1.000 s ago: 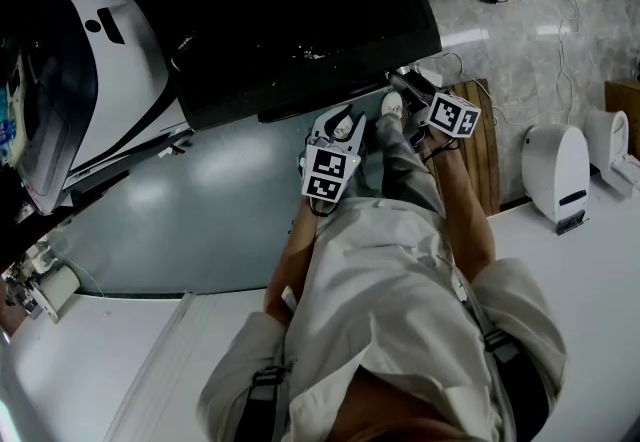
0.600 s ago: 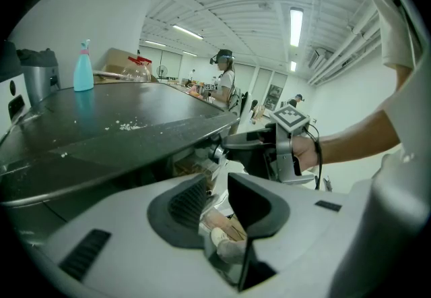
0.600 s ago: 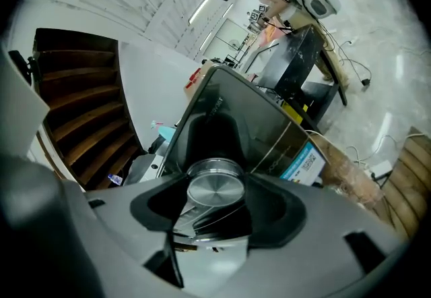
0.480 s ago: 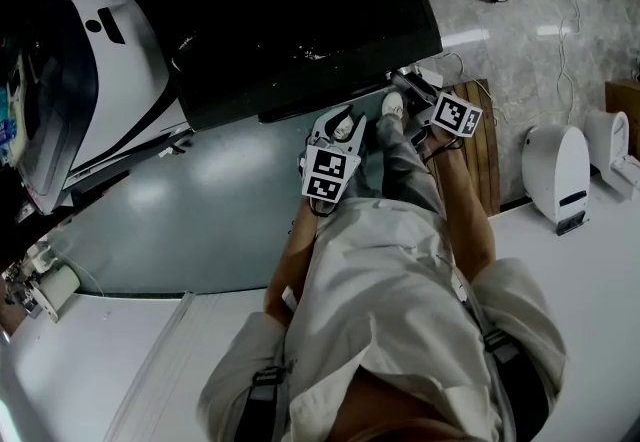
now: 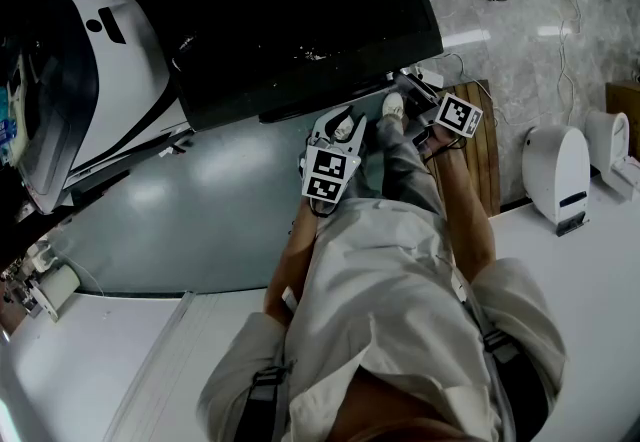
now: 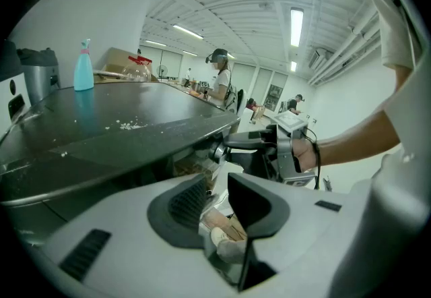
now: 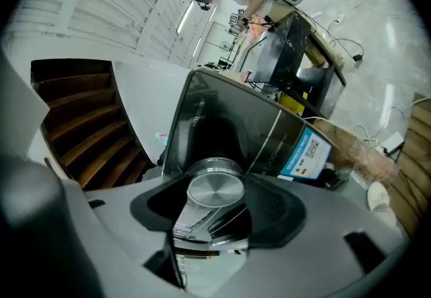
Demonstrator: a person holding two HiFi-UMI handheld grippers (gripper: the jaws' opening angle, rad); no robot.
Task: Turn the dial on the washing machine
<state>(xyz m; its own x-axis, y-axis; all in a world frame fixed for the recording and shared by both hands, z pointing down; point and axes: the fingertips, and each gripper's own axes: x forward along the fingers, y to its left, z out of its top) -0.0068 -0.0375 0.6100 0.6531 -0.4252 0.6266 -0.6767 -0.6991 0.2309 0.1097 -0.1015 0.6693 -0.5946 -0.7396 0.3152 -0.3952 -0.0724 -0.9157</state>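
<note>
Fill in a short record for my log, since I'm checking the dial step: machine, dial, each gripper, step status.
machine: washing machine, dark front panel
dial: silver round dial on that panel
right: right gripper, jaws closed on the dial's sides
left: left gripper, jaws apart, nothing between them, held clear of the machine
status: dial gripped

Person wears a pale beige short-sleeved shirt (image 5: 400, 280), grey trousers (image 5: 405, 170) and a white shoe (image 5: 391, 106). Dark harness straps (image 5: 262, 395) with buckles cross both shoulders. Left gripper (image 5: 345, 121) and right gripper (image 5: 407, 84): light grey shells, dark ribbed jaw pads, black-and-white marker cubes (image 5: 328, 175). Black wrist strap (image 6: 315, 155) noted.
</note>
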